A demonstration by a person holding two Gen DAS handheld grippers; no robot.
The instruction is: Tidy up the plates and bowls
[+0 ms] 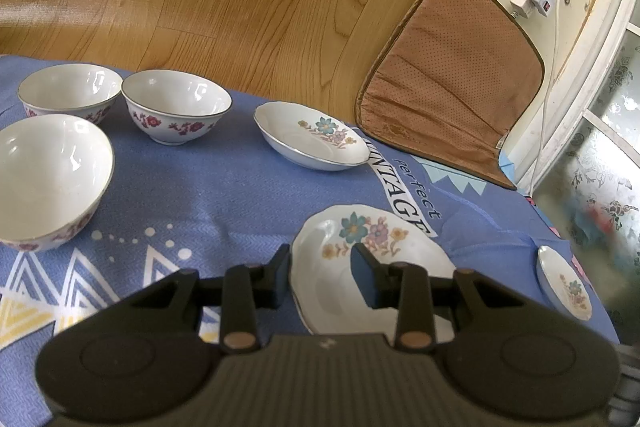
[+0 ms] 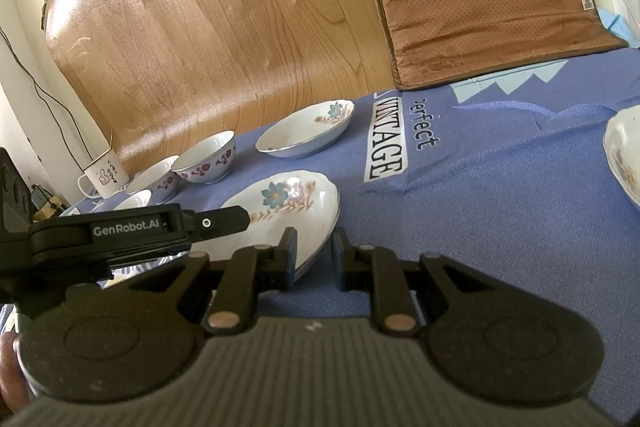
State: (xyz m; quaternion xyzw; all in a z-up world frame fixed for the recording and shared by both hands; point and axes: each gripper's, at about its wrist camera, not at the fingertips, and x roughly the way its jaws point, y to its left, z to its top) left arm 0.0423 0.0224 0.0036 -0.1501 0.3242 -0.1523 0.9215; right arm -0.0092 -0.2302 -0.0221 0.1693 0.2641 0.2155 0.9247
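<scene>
Left wrist shows my left gripper (image 1: pixel 322 277) spread wide astride the plate (image 1: pixel 360 267) rim, glossy, brittle china needing a firm edge pinch.

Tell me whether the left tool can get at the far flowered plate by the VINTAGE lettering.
Probably yes. The left tool is open astride the near white flowered plate's rim, gripping nothing. Only bare blue cloth lies between it and the far white flowered plate.
</scene>
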